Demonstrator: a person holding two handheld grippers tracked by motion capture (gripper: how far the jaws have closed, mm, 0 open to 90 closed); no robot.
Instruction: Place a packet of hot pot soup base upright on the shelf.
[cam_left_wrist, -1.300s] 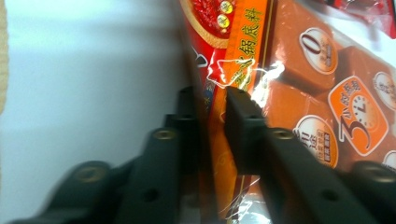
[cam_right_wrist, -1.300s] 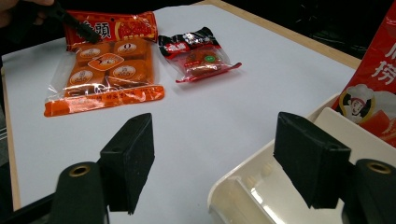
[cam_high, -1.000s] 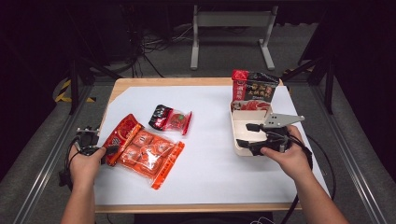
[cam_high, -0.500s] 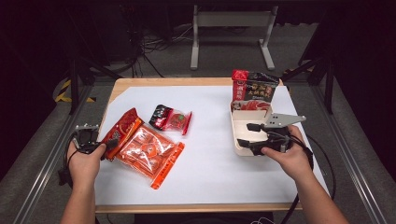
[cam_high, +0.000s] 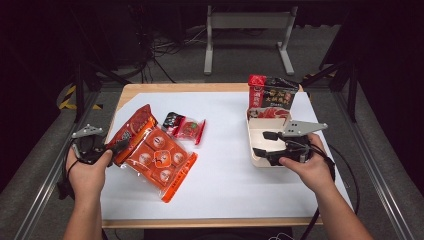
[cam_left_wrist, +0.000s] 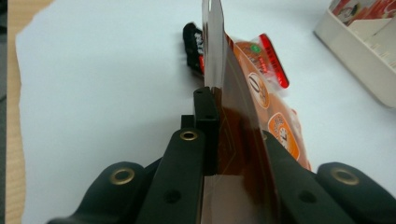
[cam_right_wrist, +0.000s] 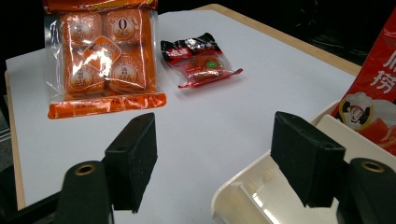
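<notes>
My left gripper (cam_high: 114, 148) is shut on the top edge of an orange multi-pack snack bag (cam_high: 157, 156) at the table's left. The bag's gripped end is raised and its far end rests on the white sheet. In the left gripper view the bag (cam_left_wrist: 247, 116) stands edge-on between my jaws (cam_left_wrist: 224, 126). My right gripper (cam_high: 267, 143) is open at the near-left corner of a cream tray (cam_high: 256, 131). Its jaws (cam_right_wrist: 217, 149) straddle the tray wall (cam_right_wrist: 243, 186) without pressing it, and they have just been closing a little.
A small red and black snack packet (cam_high: 184, 127) lies mid-table, beyond the orange bag. A red and black pouch (cam_high: 272, 95) stands at the tray's far end. White paper (cam_high: 225, 165) covers the wooden tabletop. Cables trail off both sides.
My left hand has risen and drawn back toward the left edge, lifting the gripped end of the orange bag. The right hand and the tray have stayed put.
</notes>
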